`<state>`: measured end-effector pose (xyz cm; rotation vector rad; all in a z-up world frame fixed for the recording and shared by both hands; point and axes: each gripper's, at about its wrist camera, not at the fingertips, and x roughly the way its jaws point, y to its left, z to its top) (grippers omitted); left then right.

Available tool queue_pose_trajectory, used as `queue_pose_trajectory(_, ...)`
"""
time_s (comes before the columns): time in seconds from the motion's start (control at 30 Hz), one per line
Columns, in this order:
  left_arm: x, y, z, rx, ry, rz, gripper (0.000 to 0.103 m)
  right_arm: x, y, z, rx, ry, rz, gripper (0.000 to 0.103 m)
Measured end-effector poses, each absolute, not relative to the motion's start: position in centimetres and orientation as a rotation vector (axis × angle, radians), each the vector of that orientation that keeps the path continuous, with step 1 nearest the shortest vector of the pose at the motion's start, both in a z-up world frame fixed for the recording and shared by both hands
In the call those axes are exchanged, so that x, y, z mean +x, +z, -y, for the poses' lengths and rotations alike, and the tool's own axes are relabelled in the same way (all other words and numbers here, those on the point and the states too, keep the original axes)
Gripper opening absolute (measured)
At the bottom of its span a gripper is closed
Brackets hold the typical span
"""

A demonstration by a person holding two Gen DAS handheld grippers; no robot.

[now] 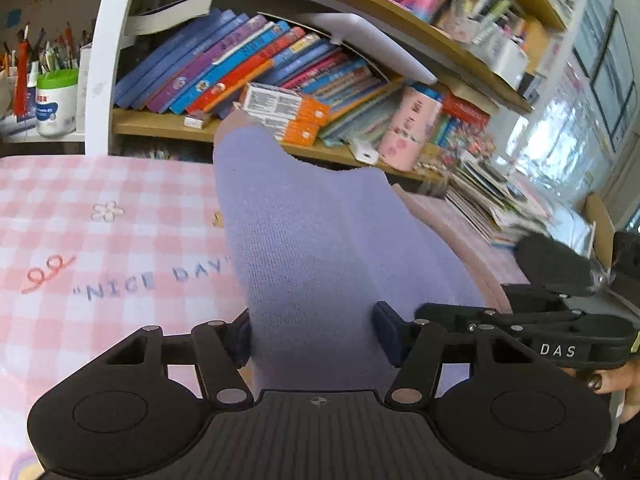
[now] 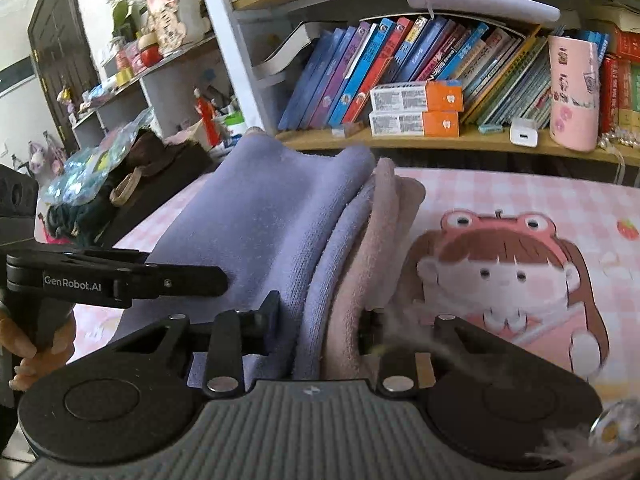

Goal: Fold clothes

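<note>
We are seeing the left gripper [image 1: 314, 336] with its fingers [image 1: 386, 334] pinching a lilac and pink garment [image 1: 320, 248], which is rising above the pink checked worktop [image 1: 100, 240]. Beside it, the right gripper [image 2: 320, 326] is pinching the folded layers of the same garment [image 2: 280, 220]. Toward the worktop's far edge, a bookshelf [image 2: 440, 140] is carrying books [image 2: 380, 64].

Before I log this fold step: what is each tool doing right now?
Left tool: shut on the purple garment.
Right tool: shut on the purple garment's stacked purple and pink layers.
</note>
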<state>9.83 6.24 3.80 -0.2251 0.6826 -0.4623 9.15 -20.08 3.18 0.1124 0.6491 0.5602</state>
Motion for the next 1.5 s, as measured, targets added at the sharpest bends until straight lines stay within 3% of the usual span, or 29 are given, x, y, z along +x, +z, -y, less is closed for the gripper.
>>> queue_pose_trajectory(0.3,16.8,4.4,-5.5,-0.204,-0.424,-0.631,0.059,17.9,4.0,19.8,0.111,0.53,-0.686,0.031)
queue_pose_trajectory(0.6,23.1,1.6,-5.2,-0.295,-0.409,-0.626,0.059,25.0,2.6,20.4,0.06,0.503,-0.679,0.031)
queue_pose_trajectory(1.2,28.6,-0.5,-4.6,-0.27,-0.397,-0.651,0.059,30.8,-0.2,20.7,0.091,0.472,-0.713,0.032)
queue_pose_trajectory(1.4,28.9,-0.9,-4.7,-0.28,-0.37,-0.651,0.067,31.2,-0.9,21.1,0.131,0.449,-0.717,0.038)
queue_pose_trajectory(1.5,28.4,-0.3,-4.5,-0.226,-0.306,-0.612,0.085,30.9,-0.7,21.1,0.121,0.398,-0.698,0.056)
